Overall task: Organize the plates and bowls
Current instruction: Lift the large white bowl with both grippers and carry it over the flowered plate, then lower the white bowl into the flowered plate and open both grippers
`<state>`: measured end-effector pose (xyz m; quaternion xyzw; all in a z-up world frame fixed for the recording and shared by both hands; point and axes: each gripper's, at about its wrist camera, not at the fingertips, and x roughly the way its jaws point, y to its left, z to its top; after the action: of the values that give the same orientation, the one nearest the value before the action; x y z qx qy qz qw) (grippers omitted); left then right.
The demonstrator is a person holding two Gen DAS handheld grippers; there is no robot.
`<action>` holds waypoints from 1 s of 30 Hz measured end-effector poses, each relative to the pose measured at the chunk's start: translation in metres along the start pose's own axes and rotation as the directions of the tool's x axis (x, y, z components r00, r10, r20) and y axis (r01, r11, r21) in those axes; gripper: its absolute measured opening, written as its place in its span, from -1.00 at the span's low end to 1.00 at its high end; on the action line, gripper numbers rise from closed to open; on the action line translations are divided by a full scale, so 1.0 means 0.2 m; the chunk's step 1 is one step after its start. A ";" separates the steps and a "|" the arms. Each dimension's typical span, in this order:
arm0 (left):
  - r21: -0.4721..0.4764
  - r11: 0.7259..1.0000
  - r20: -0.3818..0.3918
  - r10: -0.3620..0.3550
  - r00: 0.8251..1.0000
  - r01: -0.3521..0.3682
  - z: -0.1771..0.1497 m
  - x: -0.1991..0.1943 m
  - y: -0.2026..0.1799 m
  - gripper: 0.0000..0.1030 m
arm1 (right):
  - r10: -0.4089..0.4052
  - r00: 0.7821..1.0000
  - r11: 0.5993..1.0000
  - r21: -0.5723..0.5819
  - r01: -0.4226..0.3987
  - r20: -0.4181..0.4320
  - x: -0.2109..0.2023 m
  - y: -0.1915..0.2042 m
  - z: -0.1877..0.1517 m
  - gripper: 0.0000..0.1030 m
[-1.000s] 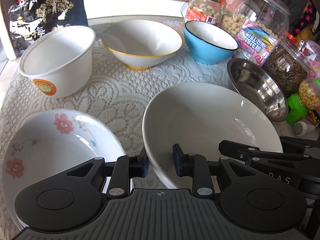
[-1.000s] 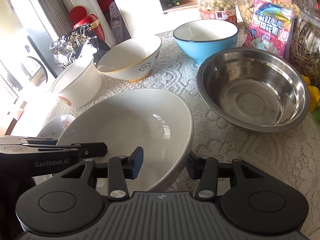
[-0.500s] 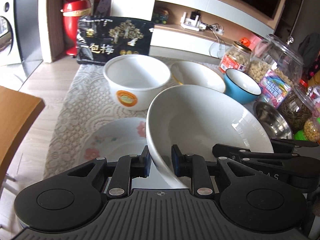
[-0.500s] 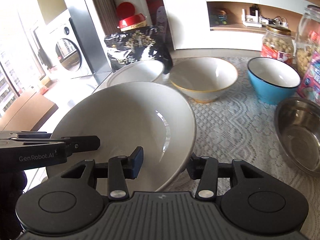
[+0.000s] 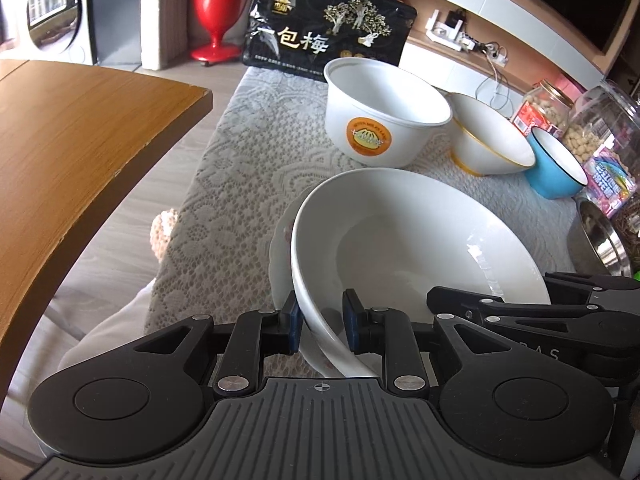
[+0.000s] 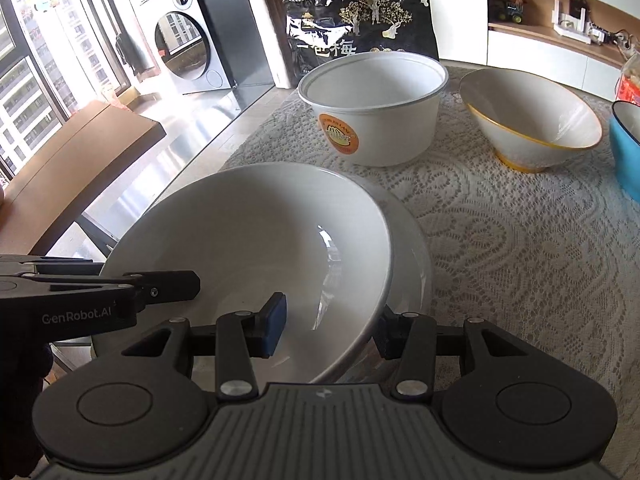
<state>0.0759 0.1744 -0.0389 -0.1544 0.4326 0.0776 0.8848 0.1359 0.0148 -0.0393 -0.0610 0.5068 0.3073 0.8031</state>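
A large white bowl (image 5: 416,240) is held by both grippers over the flowered plate (image 5: 280,252), whose rim shows just left of and under it. My left gripper (image 5: 322,326) is shut on the bowl's near left rim. My right gripper (image 6: 330,326) is shut on the bowl's (image 6: 256,232) near right rim, with the plate's edge (image 6: 416,256) showing past it. The other gripper's black arm shows at the side of each view. Whether the bowl rests in the plate I cannot tell.
On the lace cloth stand a white tub with an orange sticker (image 5: 384,112), a gold-rimmed white bowl (image 5: 488,140), a blue bowl (image 5: 556,168) and a steel bowl (image 5: 600,240). A black snack bag (image 5: 328,32) and jars stand behind. A wooden table (image 5: 72,152) is at left.
Both grippers have carried the large white bowl to the left, from its own spot on the cloth to above the flowered plate, which is now mostly hidden beneath it.
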 end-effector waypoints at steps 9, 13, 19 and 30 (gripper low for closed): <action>-0.028 1.000 -0.024 -0.006 1.000 0.005 0.01 0.06 0.00 -0.52 | 0.002 1.000 1.000 0.019 -0.002 -0.016 0.04 -0.05 0.00 -0.12; -0.039 0.999 -0.039 -0.023 0.999 0.022 0.02 0.06 0.02 -0.53 | 0.017 0.999 0.999 0.042 -0.016 -0.033 0.05 -0.07 0.03 -0.12; -0.059 0.996 -0.075 -0.074 0.994 0.069 0.02 0.06 0.06 -0.56 | 0.049 0.997 0.996 0.073 -0.045 -0.054 0.04 -0.10 0.03 -0.12; -0.070 0.994 -0.086 -0.095 0.992 0.089 0.04 0.04 0.07 -0.55 | 0.097 0.993 0.988 0.130 -0.087 -0.071 0.00 -0.15 0.04 -0.16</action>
<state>0.0828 0.1904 -0.0444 -0.2066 0.4614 0.0440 0.8617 0.1593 -0.0057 -0.0414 0.0015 0.5583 0.3087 0.7700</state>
